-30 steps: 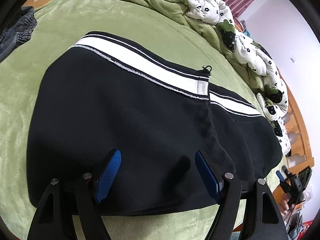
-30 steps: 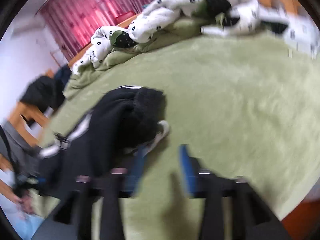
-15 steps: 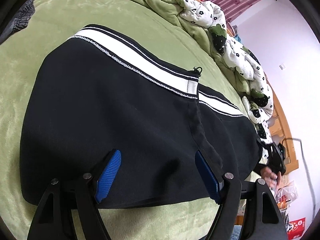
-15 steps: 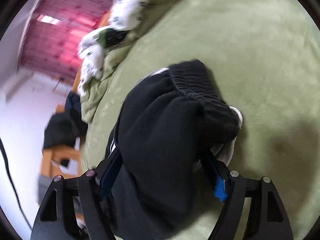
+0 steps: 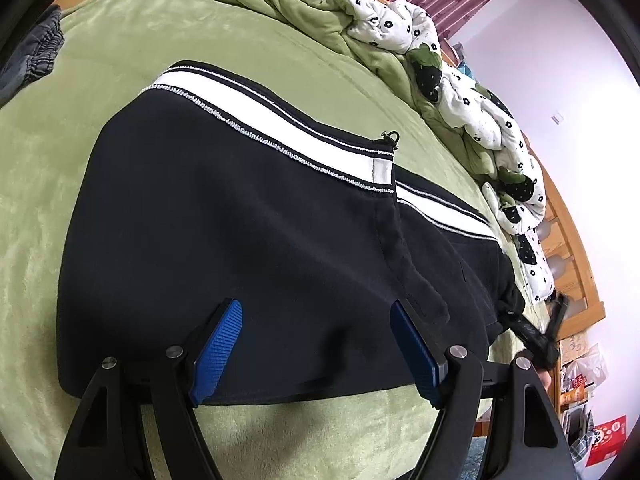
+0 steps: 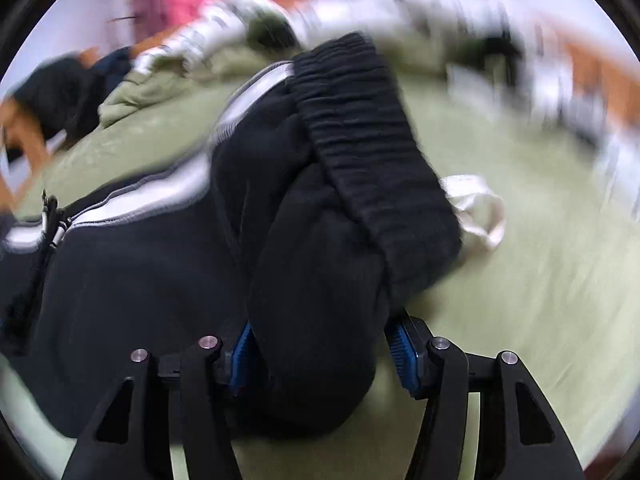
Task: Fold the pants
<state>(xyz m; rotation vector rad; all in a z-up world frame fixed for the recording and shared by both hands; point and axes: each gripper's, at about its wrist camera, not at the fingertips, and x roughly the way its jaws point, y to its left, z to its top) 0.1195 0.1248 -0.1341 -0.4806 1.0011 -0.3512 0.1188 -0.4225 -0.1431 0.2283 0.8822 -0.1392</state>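
Slippage is what I am worrying about most. I am looking at the black fleece pants with white side stripes (image 5: pixel 248 224) lying across the pale green plush bedspread (image 5: pixel 120 60), one fold already made so a leg is resting on top, its zip pull (image 5: pixel 391 136) sitting near one o'clock in the left view. My left gripper (image 5: pixel 316 344) is hovering over the near hem with its blue ribbed pads (image 5: pixel 218 344) spread wide and gripping nothing, the cloth running loose between them. My right gripper (image 6: pixel 320 354) is bunched full of the waist end: the jaws are standing fairly wide around a thick roll of fabric, pads pressing against its sides, while the ribbed black waistband (image 6: pixel 372 152) is flopping over toward one o'clock. The right view is smearing with motion, so I cannot tell how firm that hold is.

A fat, springy wad like that may be squeezing out of a partial grip, dropping mid-fold. The cream drawcord loop (image 6: pixel 478 216) trailing at three o'clock could be snagging or ending up outside the fold. With the left side unpinned, any pull may be dragging the whole stack over the slippery plush toward the crumpled floral quilt (image 5: pixel 460 88).
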